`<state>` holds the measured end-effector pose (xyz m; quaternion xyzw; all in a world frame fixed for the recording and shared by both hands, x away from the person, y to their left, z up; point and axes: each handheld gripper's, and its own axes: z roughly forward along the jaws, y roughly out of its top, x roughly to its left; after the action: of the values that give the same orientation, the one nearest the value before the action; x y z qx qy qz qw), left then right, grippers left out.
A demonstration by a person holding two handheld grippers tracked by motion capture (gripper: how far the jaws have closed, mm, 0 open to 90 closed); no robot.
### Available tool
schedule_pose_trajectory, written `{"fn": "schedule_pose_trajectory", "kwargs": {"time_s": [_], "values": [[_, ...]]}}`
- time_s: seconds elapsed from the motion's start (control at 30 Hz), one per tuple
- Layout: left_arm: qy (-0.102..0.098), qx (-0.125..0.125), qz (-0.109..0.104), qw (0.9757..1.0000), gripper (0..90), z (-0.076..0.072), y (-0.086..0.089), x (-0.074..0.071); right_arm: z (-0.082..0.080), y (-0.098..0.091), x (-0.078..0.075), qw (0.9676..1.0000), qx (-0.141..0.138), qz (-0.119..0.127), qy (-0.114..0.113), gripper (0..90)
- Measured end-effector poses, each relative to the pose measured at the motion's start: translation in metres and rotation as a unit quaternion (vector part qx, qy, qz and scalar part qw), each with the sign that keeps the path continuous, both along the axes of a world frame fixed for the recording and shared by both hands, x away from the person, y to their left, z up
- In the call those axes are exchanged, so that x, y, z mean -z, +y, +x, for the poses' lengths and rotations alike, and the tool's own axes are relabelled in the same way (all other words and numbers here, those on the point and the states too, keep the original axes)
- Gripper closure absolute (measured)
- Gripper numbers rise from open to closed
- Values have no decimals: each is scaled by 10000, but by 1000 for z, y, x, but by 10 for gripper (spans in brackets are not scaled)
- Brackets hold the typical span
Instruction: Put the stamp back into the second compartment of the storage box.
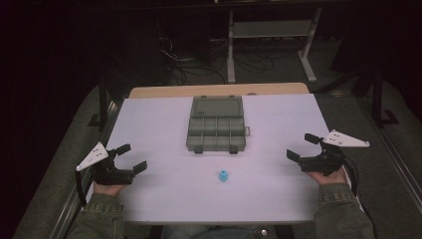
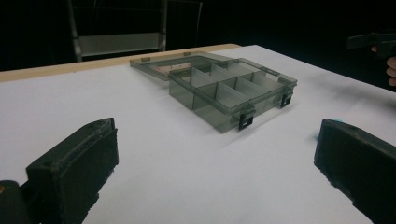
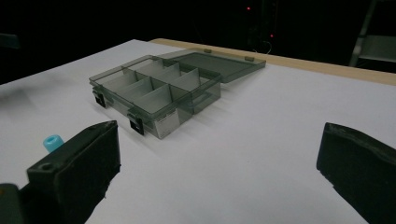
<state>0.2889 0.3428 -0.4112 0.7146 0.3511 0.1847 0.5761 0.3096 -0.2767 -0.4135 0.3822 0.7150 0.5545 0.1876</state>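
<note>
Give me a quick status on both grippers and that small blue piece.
Left gripper open, empty. Right gripper open, empty. Blue piece on the table between them, untouched. Open box behind it; nothing in the way.

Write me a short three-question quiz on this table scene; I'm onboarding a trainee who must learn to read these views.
1. True or false: the lid of the compartment box lies open.
2. Which thing lies nearest the person's edge of the table? A) compartment box B) small blue piece
3. How do the jaws of the left gripper and the right gripper stand?

Key: 1. True. 2. B. 3. Both open, with nothing between them.
</note>
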Motion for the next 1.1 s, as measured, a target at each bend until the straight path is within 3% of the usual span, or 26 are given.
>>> {"fn": "schedule_pose_trajectory", "kwargs": {"time_s": [0.63, 0.8, 1.1], "values": [[-30, -4, 34, 10000, 0, 2, -1, 0, -2, 3, -2, 10000, 1, -25, -3, 0], [-48, -21, 50, 10000, 0, 1, -1, 0, -1, 5, -1, 9999, -10, -121, 87, 0], [-41, -46, 28, 10000, 0, 1, -2, 1, -1, 18, -9, 9994, -245, -237, 115, 0]]}}
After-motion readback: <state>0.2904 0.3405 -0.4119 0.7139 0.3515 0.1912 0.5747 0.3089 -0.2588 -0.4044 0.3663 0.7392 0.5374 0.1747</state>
